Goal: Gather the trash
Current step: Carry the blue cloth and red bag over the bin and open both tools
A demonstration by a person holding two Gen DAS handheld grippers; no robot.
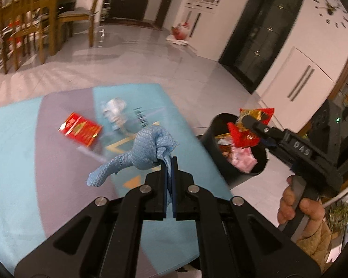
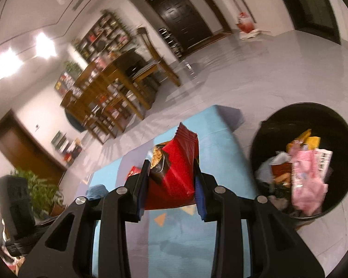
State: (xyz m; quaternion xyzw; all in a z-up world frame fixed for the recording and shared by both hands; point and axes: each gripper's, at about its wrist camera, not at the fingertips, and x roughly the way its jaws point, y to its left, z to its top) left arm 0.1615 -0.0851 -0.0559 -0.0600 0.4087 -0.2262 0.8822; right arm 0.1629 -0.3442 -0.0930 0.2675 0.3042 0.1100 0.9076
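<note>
Trash of several kinds shows across the 2 views. In the left wrist view the left gripper (image 1: 169, 162) is clenched on a corner of a crumpled blue cloth (image 1: 143, 149), which hangs off its fingertips toward 10 o'clock, lifted above the blue and grey mat (image 1: 23, 162). On that mat, at 10 o'clock from the cloth, lies a red carton (image 1: 81, 129), and just beside it at 3 o'clock sits a crumpled clear plastic piece (image 1: 114, 111), blurred.

At 3 o'clock of the frame the black trash bin (image 1: 220, 159) stands on the tiled floor just off the mat's edge, holding pink and orange wrappers. The right gripper (image 1: 250, 121) reaches over the bin's rim with a red snack packet (image 1: 240, 135) in its tip, and the right hand (image 1: 299, 210) grips the handle at 4 o'clock.

In the right wrist view the right gripper (image 2: 171, 173) is grasping the red snack packet (image 2: 174, 176) between both pads, the packet's serrated top pointing to 12 o'clock. The bin (image 2: 278, 125) sits at 3 o'clock of the packet, mouth open to the camera, pink wrapper (image 2: 306, 185) uppermost inside. The mat (image 2: 174, 243) lies below the packet. A wooden dining table with chairs (image 2: 109, 92) stands far off at 11 o'clock.
</note>
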